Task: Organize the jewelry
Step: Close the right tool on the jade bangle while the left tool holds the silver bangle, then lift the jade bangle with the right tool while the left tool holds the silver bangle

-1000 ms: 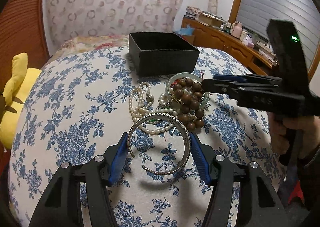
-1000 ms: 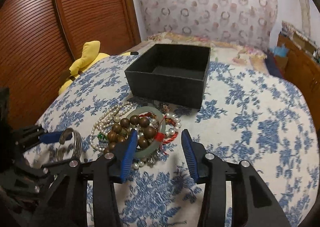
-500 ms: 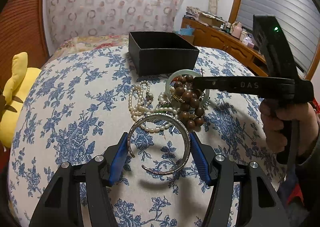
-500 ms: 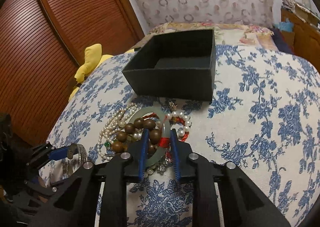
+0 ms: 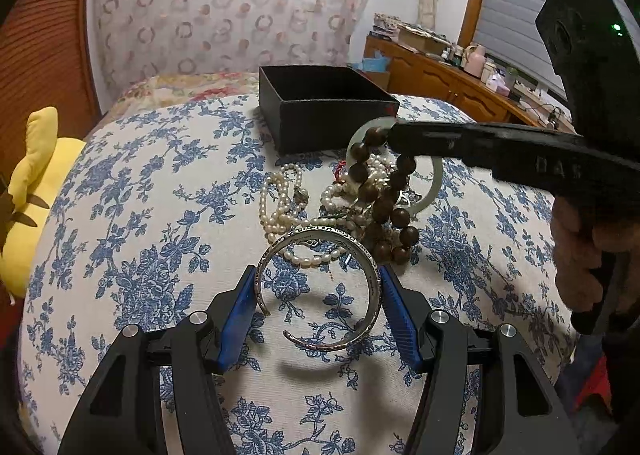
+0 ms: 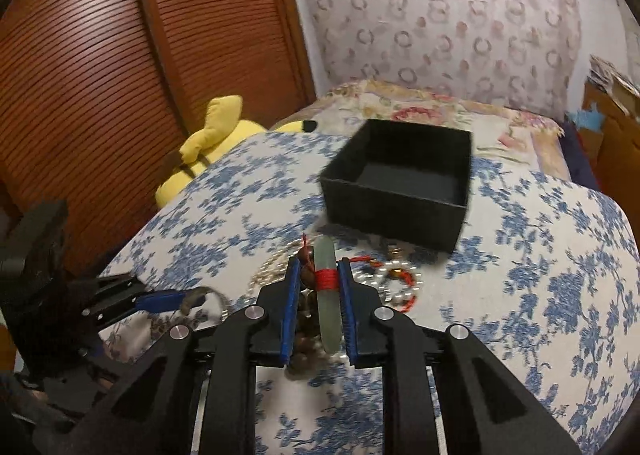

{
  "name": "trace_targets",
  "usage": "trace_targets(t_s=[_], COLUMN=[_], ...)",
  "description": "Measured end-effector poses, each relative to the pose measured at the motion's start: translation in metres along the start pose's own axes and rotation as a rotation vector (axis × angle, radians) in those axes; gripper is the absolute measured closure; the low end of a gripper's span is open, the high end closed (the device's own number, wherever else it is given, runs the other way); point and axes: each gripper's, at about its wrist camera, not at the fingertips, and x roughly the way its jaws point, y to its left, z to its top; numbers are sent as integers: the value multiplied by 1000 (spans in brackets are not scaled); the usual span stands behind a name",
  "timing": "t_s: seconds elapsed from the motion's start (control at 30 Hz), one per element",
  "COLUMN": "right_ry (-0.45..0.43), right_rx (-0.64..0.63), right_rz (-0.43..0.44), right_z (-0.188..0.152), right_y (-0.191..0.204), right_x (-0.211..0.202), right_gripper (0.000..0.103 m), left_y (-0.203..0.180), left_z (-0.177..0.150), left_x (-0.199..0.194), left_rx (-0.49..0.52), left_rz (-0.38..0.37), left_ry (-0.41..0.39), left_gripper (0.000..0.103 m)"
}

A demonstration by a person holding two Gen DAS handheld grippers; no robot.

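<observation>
Jade bangle clamped in my right tongs, just closed, wooden beads dangling; lift clear before crossing to far black box. Left tongs grip silver cuff, near.

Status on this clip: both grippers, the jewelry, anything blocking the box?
Left gripper shut on silver cuff, off the bedspread. Right gripper just closed on jade bangle, wooden beads dangling. Black box open, path clear; pearls still out.

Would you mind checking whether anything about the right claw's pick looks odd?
Yes: the right claw grips the jade bangle, but the wooden bead strand is snagged on it and dangles tangled instead of staying behind.
</observation>
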Motion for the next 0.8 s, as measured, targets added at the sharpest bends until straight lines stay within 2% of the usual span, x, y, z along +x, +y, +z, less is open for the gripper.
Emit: trace_targets(t_s=[0.53,0.8], right_ry=[46,80], right_rx=[-19,-71], right_rz=[61,71], right_z=[-19,-30], right_y=[12,19], right_x=[6,6], right_gripper=[79,78], left_y=[3,9], left_z=[0,1], left_x=[-2,-5], left_rx=[-3,-7], left_rz=[7,16], left_ry=[-4,-11], left_gripper=[45,45])
